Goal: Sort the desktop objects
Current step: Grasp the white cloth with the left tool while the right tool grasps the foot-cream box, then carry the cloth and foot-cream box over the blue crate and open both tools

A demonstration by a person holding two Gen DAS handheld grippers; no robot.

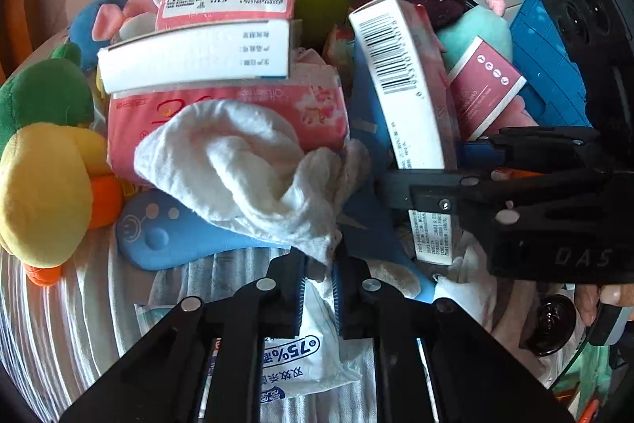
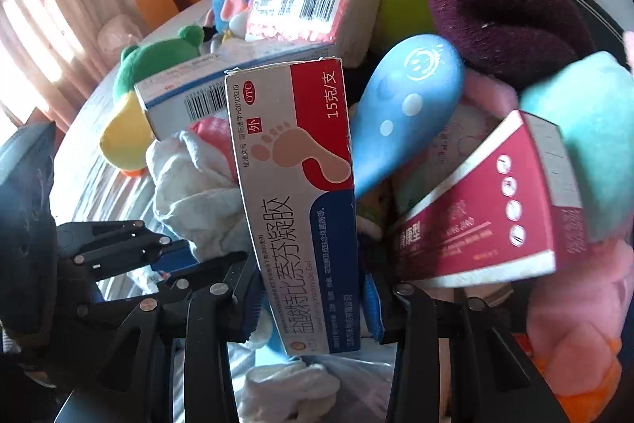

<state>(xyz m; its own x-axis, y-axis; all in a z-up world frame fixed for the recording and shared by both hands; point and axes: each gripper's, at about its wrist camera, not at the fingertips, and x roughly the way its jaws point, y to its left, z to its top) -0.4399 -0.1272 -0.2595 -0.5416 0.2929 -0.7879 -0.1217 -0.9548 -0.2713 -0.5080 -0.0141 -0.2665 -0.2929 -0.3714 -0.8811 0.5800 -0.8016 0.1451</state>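
1. The left gripper point(image 1: 317, 282) is clamped on a corner of a white cloth point(image 1: 237, 165), its two black fingers drawn together at the near edge of a heap of household items; the cloth runs from the pinch up and to the far left, draped over a pink tissue pack point(image 1: 237, 113).
2. The right gripper point(image 2: 315, 298) is closed on the near end of a long medicine box point(image 2: 295, 201) printed with a footprint; the box stands on end between its blue pads and leans slightly toward the far left.
3. In the left wrist view, the right gripper point(image 1: 412, 187) comes in from the right, holding the same box point(image 1: 400, 82) just right of the cloth.
4. A blue spoon-shaped toy point(image 2: 396, 113) lies just right of the held box, with a maroon carton point(image 2: 483, 209) further right.
5. A yellow and green plush point(image 1: 43, 161) sits at the heap's left edge, well apart from both grippers.
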